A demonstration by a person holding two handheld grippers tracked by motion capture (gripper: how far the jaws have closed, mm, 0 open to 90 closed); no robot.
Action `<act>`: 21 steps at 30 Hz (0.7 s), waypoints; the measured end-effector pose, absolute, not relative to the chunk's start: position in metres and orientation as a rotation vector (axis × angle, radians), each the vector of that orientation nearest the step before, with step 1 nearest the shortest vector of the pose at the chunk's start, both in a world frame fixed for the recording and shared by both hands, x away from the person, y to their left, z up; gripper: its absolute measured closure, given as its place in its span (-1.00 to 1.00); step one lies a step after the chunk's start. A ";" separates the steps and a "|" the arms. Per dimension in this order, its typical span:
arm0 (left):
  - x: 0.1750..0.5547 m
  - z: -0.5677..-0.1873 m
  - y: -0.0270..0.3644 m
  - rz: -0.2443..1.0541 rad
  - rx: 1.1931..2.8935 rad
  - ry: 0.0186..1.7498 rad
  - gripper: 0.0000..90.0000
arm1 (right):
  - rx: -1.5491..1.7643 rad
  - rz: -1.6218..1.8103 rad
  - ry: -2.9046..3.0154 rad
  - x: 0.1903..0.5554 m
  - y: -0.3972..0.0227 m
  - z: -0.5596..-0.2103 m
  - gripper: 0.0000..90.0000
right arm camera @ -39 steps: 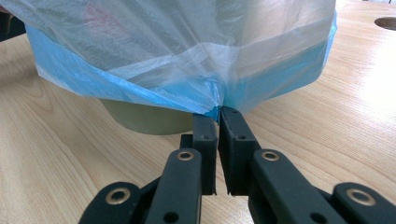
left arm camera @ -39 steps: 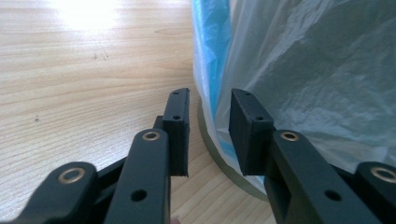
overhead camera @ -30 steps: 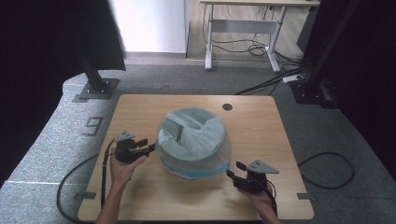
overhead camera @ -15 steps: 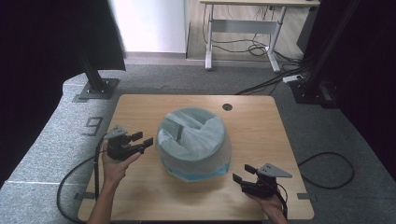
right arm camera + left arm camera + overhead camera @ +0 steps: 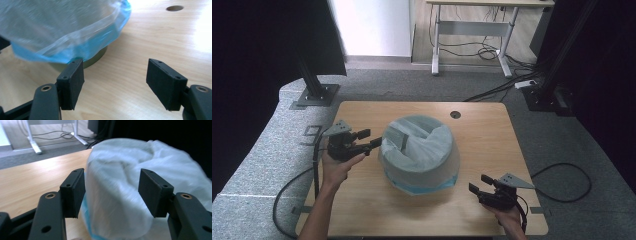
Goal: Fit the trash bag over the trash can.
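We hold both grippers with jaws apart and empty — left gripper [image 5: 369, 142] beside the bag-lined bin [image 5: 419, 152], right gripper [image 5: 479, 186] off it — so pinch film only, pulling the bag evenly.

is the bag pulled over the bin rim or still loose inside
Pulled over: the bag drapes down the bin's outside, its blue hem hanging near the base.

bagged bin [image 5: 419, 152] blocking table [image 5: 492, 135] centre, bare wood all around

Even indoor light, dark surroundings, glare at the far floor, close views blurred.
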State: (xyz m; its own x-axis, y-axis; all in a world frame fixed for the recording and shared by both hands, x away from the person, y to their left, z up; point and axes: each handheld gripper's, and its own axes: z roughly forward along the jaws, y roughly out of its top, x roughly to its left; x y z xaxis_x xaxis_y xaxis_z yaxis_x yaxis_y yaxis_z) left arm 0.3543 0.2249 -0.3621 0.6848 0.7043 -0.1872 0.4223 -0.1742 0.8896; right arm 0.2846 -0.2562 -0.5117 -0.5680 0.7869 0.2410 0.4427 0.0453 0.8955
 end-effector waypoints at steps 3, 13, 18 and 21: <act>0.361 -0.355 0.217 0.313 1.824 0.882 -0.18 | 1.274 1.517 1.981 0.293 -0.262 -0.512 -0.33; 0.379 -0.345 0.180 0.292 1.915 0.869 -0.19 | 1.330 1.491 1.952 0.305 -0.269 -0.515 -0.33; 0.386 -0.341 0.163 0.276 1.947 0.859 -0.19 | 1.312 1.452 1.965 0.301 -0.267 -0.515 -0.33; 0.391 -0.338 0.154 0.275 1.960 0.861 -0.19 | 1.329 1.449 1.968 0.301 -0.267 -0.516 -0.32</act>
